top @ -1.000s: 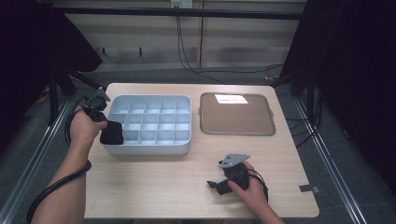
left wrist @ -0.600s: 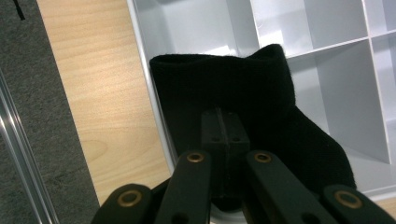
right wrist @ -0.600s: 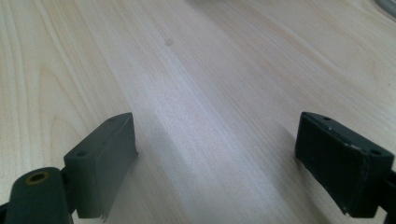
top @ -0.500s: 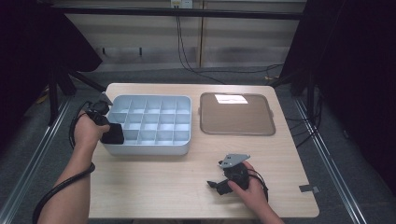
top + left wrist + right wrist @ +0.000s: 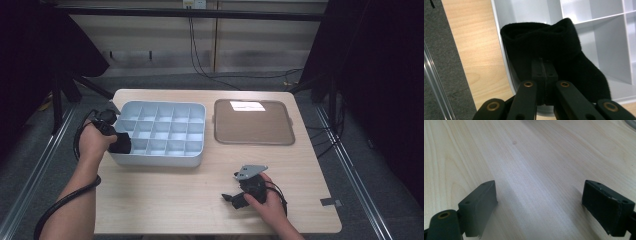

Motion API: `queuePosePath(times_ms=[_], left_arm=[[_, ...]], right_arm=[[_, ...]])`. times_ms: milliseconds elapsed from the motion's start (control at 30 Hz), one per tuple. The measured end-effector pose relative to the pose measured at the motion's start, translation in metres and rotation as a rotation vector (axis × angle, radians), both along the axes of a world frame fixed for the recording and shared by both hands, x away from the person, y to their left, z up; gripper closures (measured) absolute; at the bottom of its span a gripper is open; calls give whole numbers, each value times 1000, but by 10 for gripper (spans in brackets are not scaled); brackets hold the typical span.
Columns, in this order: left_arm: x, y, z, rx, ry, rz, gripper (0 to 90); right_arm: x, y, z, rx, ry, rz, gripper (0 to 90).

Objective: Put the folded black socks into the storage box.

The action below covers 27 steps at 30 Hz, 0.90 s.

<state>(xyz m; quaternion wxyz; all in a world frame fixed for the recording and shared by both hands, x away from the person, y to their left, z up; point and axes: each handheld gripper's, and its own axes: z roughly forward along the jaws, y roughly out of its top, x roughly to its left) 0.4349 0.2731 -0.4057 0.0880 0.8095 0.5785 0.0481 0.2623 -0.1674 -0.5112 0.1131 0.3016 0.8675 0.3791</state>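
While my left gripper [image 5: 543, 75] pinches a black sock [image 5: 554, 55] with its jaws pressed together, the sock hangs over the near-left corner compartment of the light blue divided bin [image 5: 165, 112]. My right gripper [image 5: 546, 205] rests spread wide on the wooden table [image 5: 165, 195], nothing between its jaws. A brown tray [image 5: 252, 125] sits just beside the bin.

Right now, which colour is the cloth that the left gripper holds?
Black. The cloth shows best in the left gripper view, pinched by the left gripper.
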Motion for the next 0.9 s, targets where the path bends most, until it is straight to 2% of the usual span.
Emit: queuePosePath(times_ms=[333,800,900], left_arm=[[3,-15,6,1,-31,-31,899],[3,-19,-19,33,1,-30,900],[3,-17,-22,22,11,-22,900]], right_arm=[[0,0,0,-1,0,0,122],[0,0,0,-3,1,0,123],[0,0,0,-1,-1,1,123]])
